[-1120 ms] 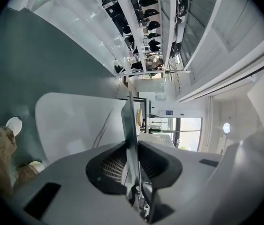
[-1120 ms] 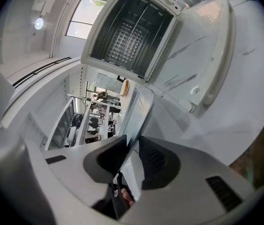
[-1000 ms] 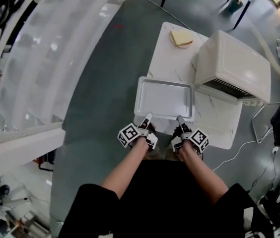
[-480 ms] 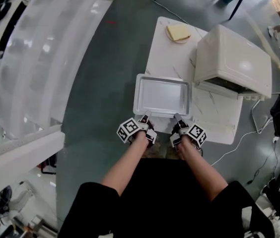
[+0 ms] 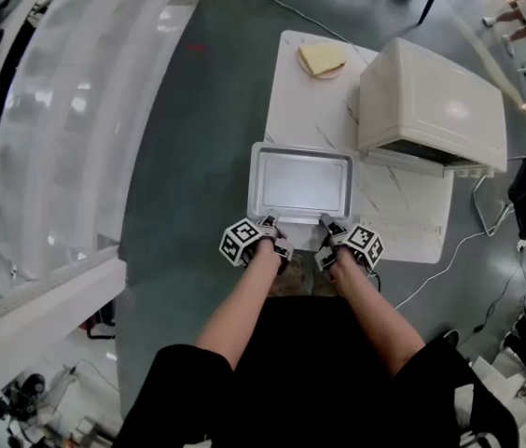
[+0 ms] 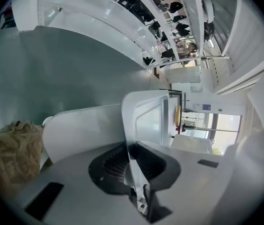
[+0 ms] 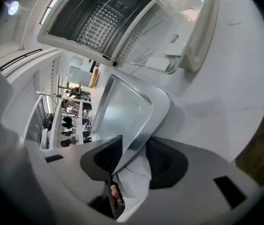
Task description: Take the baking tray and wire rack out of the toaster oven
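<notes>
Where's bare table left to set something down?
Two patches on the table: between the tray and the bread slice, left of the toaster oven; and the near right corner, right of the tray. Crowded: the tray's near rim, where the left gripper has just been closing its jaws on it and the right gripper opening its own, rim between them.

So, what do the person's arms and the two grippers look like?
The left gripper and the right gripper each have a light grey body, dark ribbed pads and a white cube with black square markers. The person wears a black top with short sleeves; the forearms are bare.
</notes>
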`<state>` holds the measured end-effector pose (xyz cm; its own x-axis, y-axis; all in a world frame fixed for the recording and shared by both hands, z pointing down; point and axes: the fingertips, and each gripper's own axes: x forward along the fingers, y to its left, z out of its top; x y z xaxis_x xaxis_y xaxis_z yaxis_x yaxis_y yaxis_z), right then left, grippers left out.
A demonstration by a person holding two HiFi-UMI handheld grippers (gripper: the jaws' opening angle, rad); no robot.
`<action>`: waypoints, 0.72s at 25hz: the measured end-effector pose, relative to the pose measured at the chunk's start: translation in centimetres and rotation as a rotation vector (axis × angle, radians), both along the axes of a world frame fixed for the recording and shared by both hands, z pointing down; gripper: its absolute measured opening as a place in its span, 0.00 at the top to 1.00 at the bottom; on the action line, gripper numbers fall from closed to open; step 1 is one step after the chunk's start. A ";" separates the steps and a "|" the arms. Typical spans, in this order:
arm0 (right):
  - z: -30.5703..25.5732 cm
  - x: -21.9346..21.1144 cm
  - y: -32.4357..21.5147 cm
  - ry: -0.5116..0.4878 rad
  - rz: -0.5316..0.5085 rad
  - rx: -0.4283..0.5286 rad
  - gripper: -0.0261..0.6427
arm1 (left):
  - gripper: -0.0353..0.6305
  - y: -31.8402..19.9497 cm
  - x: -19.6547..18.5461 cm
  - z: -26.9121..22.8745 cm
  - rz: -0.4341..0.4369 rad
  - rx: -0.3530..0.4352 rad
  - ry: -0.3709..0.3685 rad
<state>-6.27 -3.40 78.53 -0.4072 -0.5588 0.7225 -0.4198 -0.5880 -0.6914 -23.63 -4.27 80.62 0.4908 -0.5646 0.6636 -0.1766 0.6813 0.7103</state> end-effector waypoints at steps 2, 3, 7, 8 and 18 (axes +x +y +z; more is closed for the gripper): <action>-0.2 -0.1 0.2 -0.010 0.001 -0.034 0.68 | 0.86 -0.2 0.1 -0.1 -0.009 -0.009 -0.002; -0.3 -0.1 0.4 -0.012 0.006 -0.056 0.65 | 0.86 -0.4 0.1 -0.1 -0.013 -0.008 -0.005; -0.5 0.2 1.3 -0.010 0.055 -0.106 0.64 | 0.86 -0.9 -0.1 -0.2 -0.040 -0.003 -0.013; -0.4 0.1 1.3 -0.020 0.063 -0.103 0.65 | 0.86 -1.0 -0.1 -0.2 -0.048 -0.007 -0.009; -0.1 0.1 -0.5 -0.107 0.100 -0.080 0.85 | 0.73 -1.8 1.7 -1.8 0.390 0.138 -0.015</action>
